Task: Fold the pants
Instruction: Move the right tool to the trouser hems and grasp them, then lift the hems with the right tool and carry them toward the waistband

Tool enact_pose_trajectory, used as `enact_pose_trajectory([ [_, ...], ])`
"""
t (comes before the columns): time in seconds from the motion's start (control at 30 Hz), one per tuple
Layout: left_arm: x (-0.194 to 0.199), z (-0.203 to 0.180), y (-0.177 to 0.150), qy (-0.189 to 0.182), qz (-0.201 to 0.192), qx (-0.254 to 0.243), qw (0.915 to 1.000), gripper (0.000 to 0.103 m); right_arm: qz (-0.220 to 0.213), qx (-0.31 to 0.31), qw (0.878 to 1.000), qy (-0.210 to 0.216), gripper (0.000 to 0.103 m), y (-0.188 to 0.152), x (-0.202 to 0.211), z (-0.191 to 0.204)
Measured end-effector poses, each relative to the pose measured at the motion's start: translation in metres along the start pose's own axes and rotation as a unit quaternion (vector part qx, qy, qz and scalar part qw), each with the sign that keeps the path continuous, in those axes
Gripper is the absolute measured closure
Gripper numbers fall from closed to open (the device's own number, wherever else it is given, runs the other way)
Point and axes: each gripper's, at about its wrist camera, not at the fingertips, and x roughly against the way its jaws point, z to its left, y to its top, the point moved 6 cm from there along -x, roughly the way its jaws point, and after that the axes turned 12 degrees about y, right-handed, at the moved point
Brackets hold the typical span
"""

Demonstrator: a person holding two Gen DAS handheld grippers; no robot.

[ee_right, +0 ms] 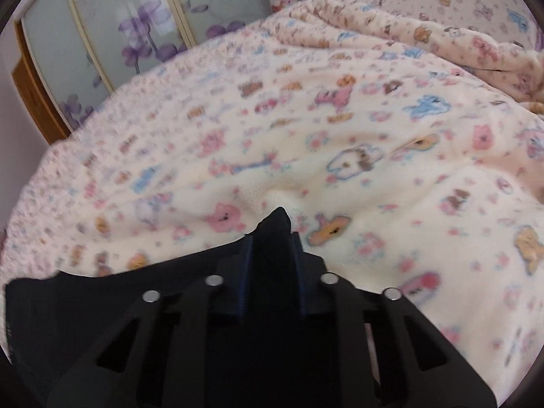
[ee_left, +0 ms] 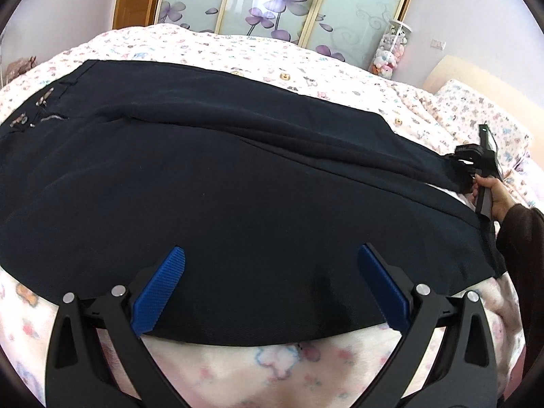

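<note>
Dark navy pants [ee_left: 238, 176] lie spread across the bed, waistband and zip at the left, legs running to the right. My left gripper [ee_left: 272, 258] is open, its blue pads [ee_left: 163, 285] wide apart just above the near edge of the pants, holding nothing. My right gripper [ee_left: 467, 163] shows at the far right of the left wrist view, at the leg ends. In the right wrist view it [ee_right: 272, 234] is shut on a fold of the dark pants fabric [ee_right: 273, 238], which sticks out between the fingers and trails down to the left.
The bed is covered by a cream blanket [ee_right: 340, 156] printed with pastel animals. A pillow [ee_left: 476, 108] lies at the right. A wardrobe with floral glass doors [ee_left: 272, 0] and a tube of plush toys [ee_left: 391, 51] stand beyond the bed.
</note>
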Motion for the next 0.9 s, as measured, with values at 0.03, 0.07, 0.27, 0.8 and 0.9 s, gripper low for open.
enact_pose_trajectory([
  [0.03,-0.001,0.000,0.000,-0.004,0.003,0.001,1.0000,0.002,-0.012,-0.007,1.000,0.021,0.094,0.000,0.014,0.003],
  [0.07,-0.003,0.000,0.000,-0.007,0.007,0.002,0.9999,0.002,-0.020,-0.007,0.999,0.030,0.094,0.000,0.021,0.005],
  [0.27,-0.002,0.004,0.006,-0.031,0.004,0.031,0.9990,0.002,-0.080,0.003,0.992,0.100,0.094,-0.022,0.106,0.023],
  [0.8,0.040,0.025,0.025,0.002,-0.093,0.078,0.9926,0.002,0.018,0.000,0.999,0.040,0.087,-0.223,0.200,0.013],
  [0.9,0.042,0.027,0.028,0.017,-0.101,0.085,0.9912,0.002,0.014,-0.057,0.997,0.055,0.039,-0.222,0.219,0.012],
])
